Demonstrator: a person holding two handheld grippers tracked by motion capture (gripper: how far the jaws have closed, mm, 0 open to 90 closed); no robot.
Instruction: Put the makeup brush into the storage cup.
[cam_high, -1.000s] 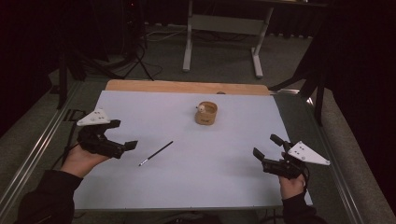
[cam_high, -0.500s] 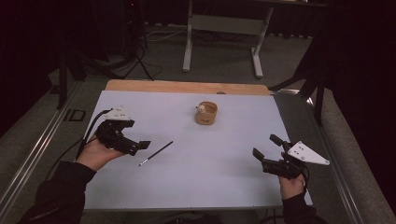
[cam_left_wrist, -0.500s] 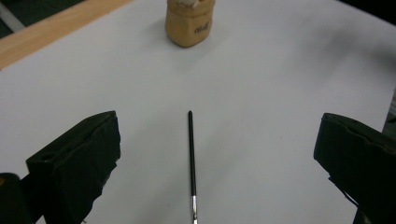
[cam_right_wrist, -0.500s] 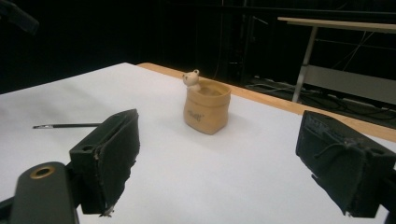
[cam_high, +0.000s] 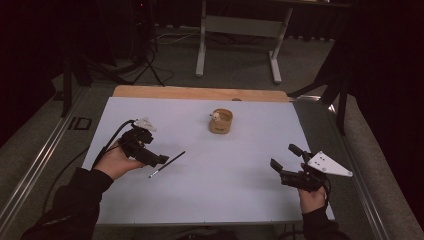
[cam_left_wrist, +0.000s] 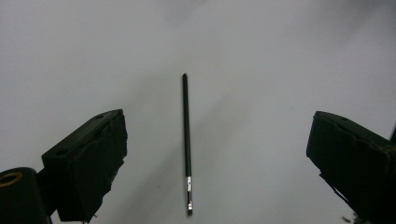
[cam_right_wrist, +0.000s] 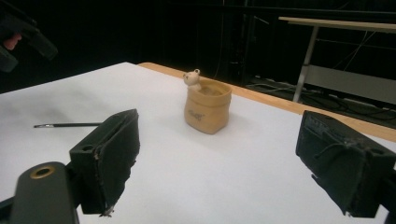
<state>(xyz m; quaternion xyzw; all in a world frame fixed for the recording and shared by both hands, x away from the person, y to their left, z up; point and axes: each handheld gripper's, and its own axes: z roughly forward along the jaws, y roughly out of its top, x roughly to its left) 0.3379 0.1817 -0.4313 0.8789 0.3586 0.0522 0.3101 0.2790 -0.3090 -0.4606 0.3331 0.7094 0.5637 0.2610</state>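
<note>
Above the thin black brush (cam_left_wrist: 187, 144), left gripper (cam_high: 150, 156) spread wide, touching nothing; right gripper (cam_high: 284, 161) likewise wide apart, empty.

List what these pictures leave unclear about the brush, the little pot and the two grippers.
- Brush: its bristle tip at the silver band is too small and dark to make out in the left gripper view; in the right gripper view the right gripper's near jaw hides one end.
- Pot: its contents are hidden by its wall; the lettering on its side is too small.
- Left gripper: its jaw gap is dark in the high view.
</note>
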